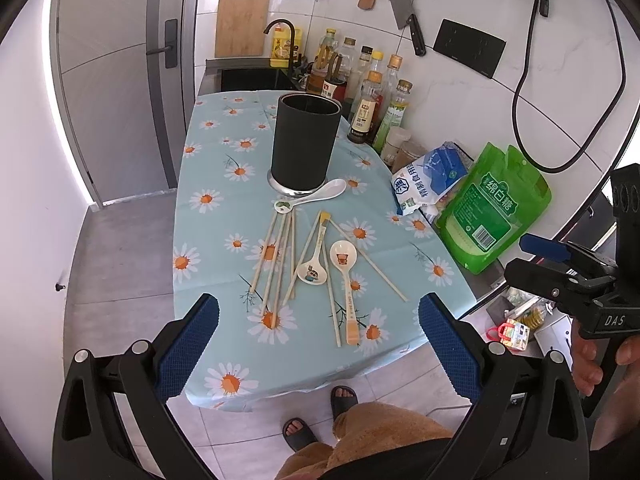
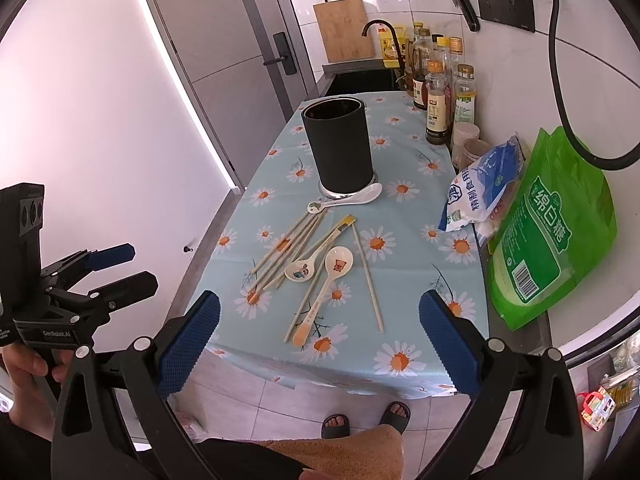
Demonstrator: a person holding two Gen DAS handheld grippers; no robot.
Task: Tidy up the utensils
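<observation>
**Three spoons, a heap of chopsticks, one empty-handed pair of claws**

Count first: three spoons and, as far as I can make out, seven or so chopsticks (image 1: 280, 256), all loose on the desk (image 1: 208, 152) with its blue daisy cloth. One tall black holder (image 1: 305, 144) stands upright toward the far end, on a silvery base.

The white spoon (image 1: 320, 195) lies right against the holder's base, bowl to the right. The other two sit nearer the front edge: a cartoon spoon (image 1: 314, 268) with its bowl toward the person, and a bear spoon (image 1: 345, 280) beside it, its orange-tipped handle pointing at the near edge. Chopsticks are pale wood-coloured; a bunch fans out left of the spoons, some cross under them, and one lies angled off to the right.

Along the right side by the wall: a cluster of sauce bottles (image 1: 372, 92), a blue-and-white bag (image 1: 428, 176) and a green bag (image 1: 496, 208). None of them sit between the utensils and the holder.

Left claw (image 1: 318, 344) hangs over the near edge, blue pads spread wide, nothing between them. Right claw (image 2: 320, 344) is the same: gaping, empty, just above the front of the desk.
</observation>
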